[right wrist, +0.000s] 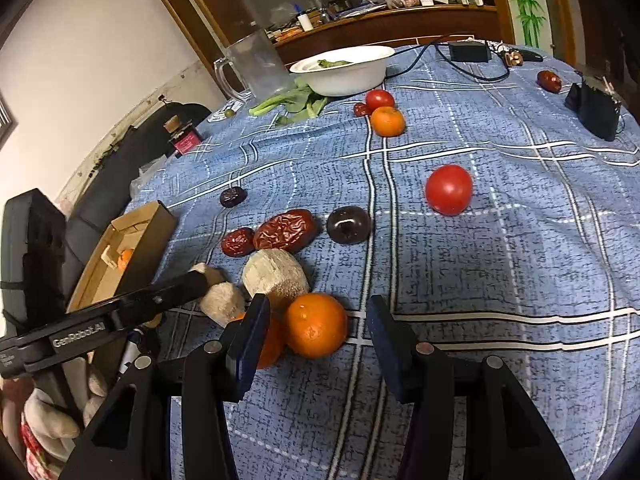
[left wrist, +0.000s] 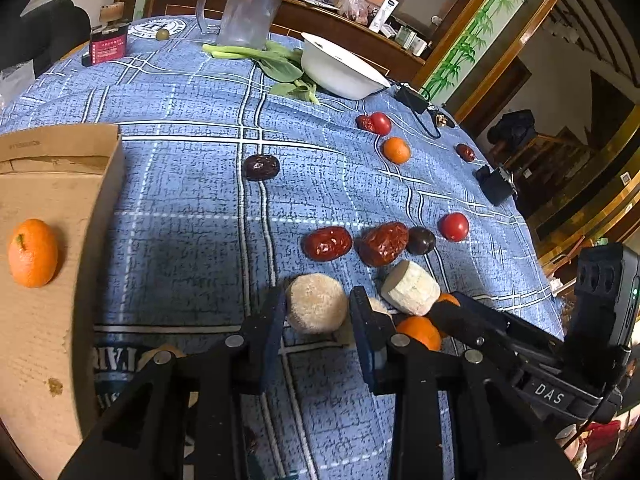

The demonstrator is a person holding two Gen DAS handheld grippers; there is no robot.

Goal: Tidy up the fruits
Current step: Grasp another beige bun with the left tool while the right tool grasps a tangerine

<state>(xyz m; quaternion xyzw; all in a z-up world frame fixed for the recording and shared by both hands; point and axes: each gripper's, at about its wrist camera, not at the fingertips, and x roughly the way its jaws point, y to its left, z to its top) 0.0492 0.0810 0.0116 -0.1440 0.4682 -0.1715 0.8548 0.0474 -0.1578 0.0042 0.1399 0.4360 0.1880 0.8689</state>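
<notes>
A blue tablecloth (right wrist: 500,264) crossed by white and dark plaid lines carries orange mandarins (right wrist: 316,325), red tomatoes (right wrist: 449,189), wrinkled dark-red dates (right wrist: 286,230), a near-black plum (right wrist: 349,225), a white bowl (right wrist: 344,70) and a brown cardboard box (left wrist: 52,184)

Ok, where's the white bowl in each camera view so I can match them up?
Left wrist: the white bowl sits top centre-right, far across the table.
Right wrist: the white bowl sits top centre, with greens inside.
Shared landmark: the clear plastic jug stands just left of it in both.
</notes>
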